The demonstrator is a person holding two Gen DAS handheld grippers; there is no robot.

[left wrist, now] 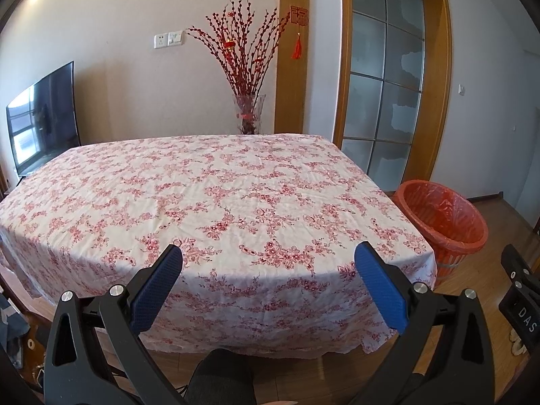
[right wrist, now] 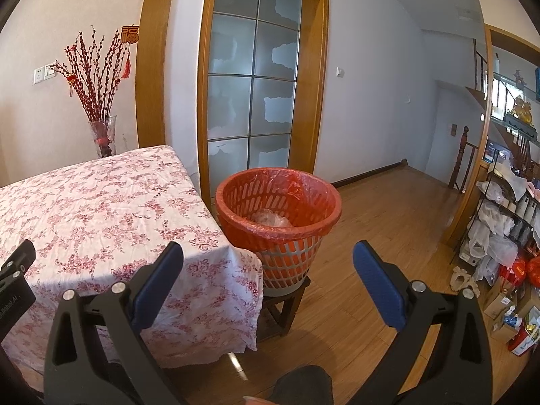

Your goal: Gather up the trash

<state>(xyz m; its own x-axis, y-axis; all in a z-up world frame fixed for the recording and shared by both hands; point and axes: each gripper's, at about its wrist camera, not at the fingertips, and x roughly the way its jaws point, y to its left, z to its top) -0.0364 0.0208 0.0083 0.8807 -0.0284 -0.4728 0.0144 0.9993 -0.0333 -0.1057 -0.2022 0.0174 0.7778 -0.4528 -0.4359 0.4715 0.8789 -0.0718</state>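
The left gripper [left wrist: 268, 260] is held level, its two blue-padded fingers [left wrist: 158, 290] spread wide apart with nothing between them. The right gripper [right wrist: 268, 258] is in the same pose: fingers [right wrist: 378, 287] wide apart and empty (the pads face each other across the gap). Each one shows at the edge of the other's view, so the two are side by side and near each other. A dark-clad knee [left wrist: 219, 378] sits below the left gripper.

The flowered tablecloth [left wrist: 216, 202] lies bare, giving open passage across the tabletop. At its right corner the red-lined basket [right wrist: 278, 209] stands on a dark stool [right wrist: 287, 307], mouth unobstructed from above. A cluttered shelf rack [right wrist: 506, 216] crowds the far right.
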